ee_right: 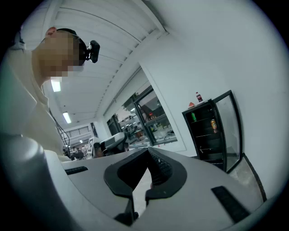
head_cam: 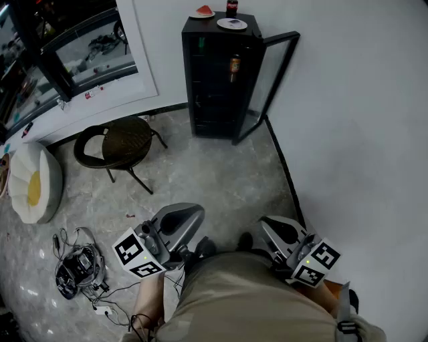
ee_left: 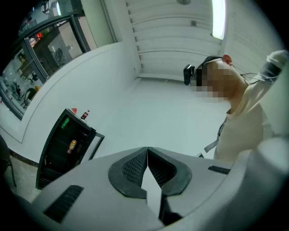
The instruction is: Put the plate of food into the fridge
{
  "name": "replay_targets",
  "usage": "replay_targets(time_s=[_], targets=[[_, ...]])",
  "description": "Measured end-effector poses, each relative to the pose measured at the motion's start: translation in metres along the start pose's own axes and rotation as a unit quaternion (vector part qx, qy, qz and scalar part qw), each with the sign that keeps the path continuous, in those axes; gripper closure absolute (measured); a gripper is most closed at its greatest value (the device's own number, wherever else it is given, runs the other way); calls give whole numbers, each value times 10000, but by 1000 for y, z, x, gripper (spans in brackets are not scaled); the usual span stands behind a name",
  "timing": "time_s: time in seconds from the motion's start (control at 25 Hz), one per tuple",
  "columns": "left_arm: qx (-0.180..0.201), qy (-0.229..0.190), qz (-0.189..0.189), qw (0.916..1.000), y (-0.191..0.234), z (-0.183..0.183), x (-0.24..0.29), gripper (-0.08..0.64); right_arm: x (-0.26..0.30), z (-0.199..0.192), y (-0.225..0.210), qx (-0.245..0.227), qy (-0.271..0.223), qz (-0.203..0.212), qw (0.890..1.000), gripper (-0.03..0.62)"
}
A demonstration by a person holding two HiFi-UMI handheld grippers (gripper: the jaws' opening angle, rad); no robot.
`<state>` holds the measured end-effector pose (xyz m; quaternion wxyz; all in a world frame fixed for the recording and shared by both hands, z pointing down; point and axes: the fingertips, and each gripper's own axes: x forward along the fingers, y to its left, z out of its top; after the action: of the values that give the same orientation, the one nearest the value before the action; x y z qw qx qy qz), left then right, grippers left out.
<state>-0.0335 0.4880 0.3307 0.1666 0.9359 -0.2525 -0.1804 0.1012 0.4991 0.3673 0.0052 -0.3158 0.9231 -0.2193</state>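
At twelve o'clock the tall black fridge [head_cam: 212,80] stands with its glass door [head_cam: 273,80] open for loading, and the white plate with a red food wedge [head_cam: 202,13] sits on top. At six o'clock the left gripper [ee_left: 147,150] and right gripper [ee_right: 148,152] hang clenched and empty, well apart from it.

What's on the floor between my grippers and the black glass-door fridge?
Nothing: in the head view only bare grey speckled floor lies between the left gripper, the right gripper and the black glass-door fridge. The dark wicker chair stands off to the left.
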Motion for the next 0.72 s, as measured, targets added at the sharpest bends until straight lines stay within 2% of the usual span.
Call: replay_targets(time_s=[0.48, 0.6, 0.72], targets=[[196, 152, 60, 9997, -14, -13, 70, 549, -31, 32, -55, -47, -253, 185, 9995, 571], [258, 223, 108, 9994, -15, -18, 95, 549, -39, 43, -69, -253, -315, 303, 9987, 571], [331, 311, 191, 9988, -19, -25, 116, 549, -47, 48, -81, -750, -251, 304, 9964, 571]])
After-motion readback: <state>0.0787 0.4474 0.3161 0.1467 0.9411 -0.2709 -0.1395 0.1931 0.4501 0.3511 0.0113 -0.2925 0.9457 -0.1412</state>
